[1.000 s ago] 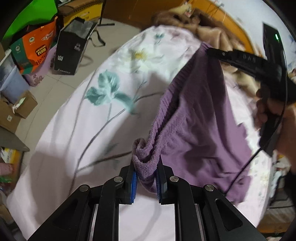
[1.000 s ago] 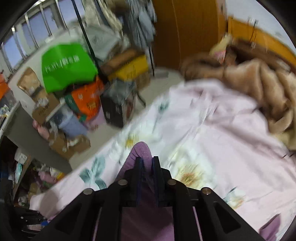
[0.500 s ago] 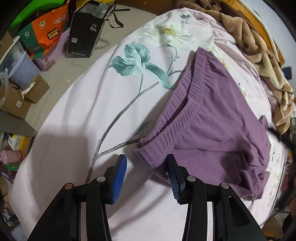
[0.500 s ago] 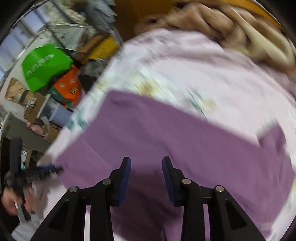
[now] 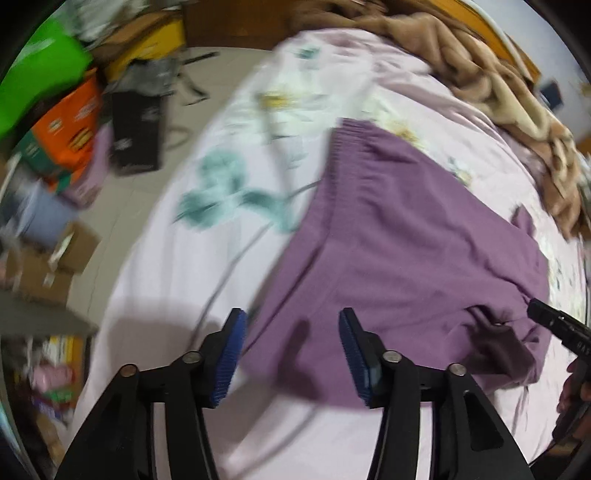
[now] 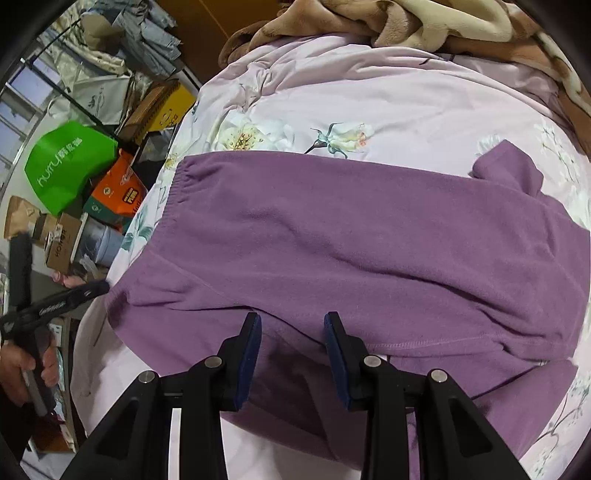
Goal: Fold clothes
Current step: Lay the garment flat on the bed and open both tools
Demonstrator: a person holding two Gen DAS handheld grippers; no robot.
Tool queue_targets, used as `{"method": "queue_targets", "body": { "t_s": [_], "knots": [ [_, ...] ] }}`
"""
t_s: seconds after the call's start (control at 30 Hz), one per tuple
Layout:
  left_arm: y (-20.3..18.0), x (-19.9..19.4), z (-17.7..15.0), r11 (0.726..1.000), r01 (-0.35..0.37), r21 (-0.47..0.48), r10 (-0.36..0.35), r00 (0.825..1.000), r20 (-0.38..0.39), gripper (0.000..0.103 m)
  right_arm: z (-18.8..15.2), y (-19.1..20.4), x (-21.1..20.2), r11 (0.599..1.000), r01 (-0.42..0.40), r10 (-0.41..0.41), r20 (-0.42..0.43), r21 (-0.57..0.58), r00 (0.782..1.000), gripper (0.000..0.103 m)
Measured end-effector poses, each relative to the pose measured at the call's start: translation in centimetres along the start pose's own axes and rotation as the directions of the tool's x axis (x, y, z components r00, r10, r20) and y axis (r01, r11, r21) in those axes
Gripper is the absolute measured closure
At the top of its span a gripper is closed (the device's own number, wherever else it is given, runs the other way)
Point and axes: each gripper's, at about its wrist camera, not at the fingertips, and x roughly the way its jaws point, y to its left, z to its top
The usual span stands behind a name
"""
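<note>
- Purple fleece trousers [image 6: 369,243] are spread flat on the floral bedsheet [image 6: 369,103], doubled lengthwise, waistband [image 6: 177,192] toward the bed's edge.
- Left gripper [image 5: 291,350] and right gripper [image 6: 293,350] are held wide, gripping nothing.
- Only the top layer could be pinched, so the fold would be skewed.

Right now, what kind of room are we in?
Most likely a lived-in bedroom. A purple garment lies spread on a bed with a floral sheet, a brown plush blanket is heaped at its far end, and bags and boxes crowd the floor alongside.
</note>
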Motion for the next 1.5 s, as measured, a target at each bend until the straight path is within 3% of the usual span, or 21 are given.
{"method": "queue_targets", "body": {
  "t_s": [0.13, 0.17, 0.2, 0.27, 0.37, 0.7, 0.87, 0.97, 1.13, 1.3, 1.5],
  "knots": [
    [-1.7, 4.2, 2.6, 0.997, -0.004, 0.08, 0.008, 0.999, -0.052, 0.049, -0.7, -0.5, -0.7, 0.999, 0.002, -0.003, 0.01, 0.052, 1.0, 0.067],
    [-1.7, 5.1, 3.0, 0.997, 0.003, 0.082, 0.003, 0.998, -0.069, 0.057, -0.8, -0.6, -0.8, 0.998, 0.004, -0.004, 0.01, 0.063, 1.0, 0.067],
    [-1.6, 5.7, 3.3, 0.997, 0.02, 0.071, -0.014, 0.996, -0.086, 0.075, -1.0, -0.8, -1.0, 0.997, 0.008, -0.009, 0.007, 0.075, 1.0, 0.067],
    [-1.4, 6.3, 3.6, 0.998, 0.014, 0.067, -0.008, 0.995, -0.096, 0.091, -1.1, -1.0, -1.1, 0.996, 0.027, -0.026, -0.004, 0.082, 1.0, 0.067],
    [-1.2, 6.2, 3.6, 0.996, -0.013, 0.083, 0.02, 0.996, -0.083, 0.094, -1.0, -1.1, -1.3, 0.993, 0.086, -0.085, -0.013, 0.076, 0.996, 0.067],
    [-0.4, 6.4, 4.5, 0.996, -0.055, 0.073, 0.062, 0.994, -0.095, 0.091, -0.2, -1.7, -2.2, 0.977, 0.197, -0.195, -0.031, 0.084, 0.98, 0.067],
    [0.4, 4.2, 4.5, 0.997, -0.078, 0.016, 0.079, 0.996, -0.044, 0.067, -0.6, -2.3, -2.3, 0.974, 0.206, -0.203, -0.043, 0.093, 0.978, 0.067],
    [0.0, 3.6, 4.1, 0.996, -0.092, 0.011, 0.092, 0.995, -0.04, 0.066, -0.9, -2.7, -2.3, 0.973, 0.209, -0.204, -0.053, 0.097, 0.977, 0.067],
    [-3.2, 2.8, 2.6, 0.995, -0.069, 0.075, 0.072, 0.997, -0.037, 0.065, -1.4, -3.4, -2.6, 0.973, 0.202, -0.196, -0.061, 0.108, 0.979, 0.067],
    [-8.8, 2.9, 0.7, 0.983, -0.069, 0.173, 0.083, 0.994, -0.071, 0.064, -2.9, -4.9, -3.2, 0.969, 0.199, -0.19, -0.073, 0.144, 0.979, 0.067],
    [-12.2, 3.8, -0.7, 0.976, -0.045, 0.212, 0.068, 0.992, -0.107, 0.064, -5.1, -6.9, -4.4, 0.962, 0.208, -0.196, -0.086, 0.175, 0.977, 0.066]
  ]
}}
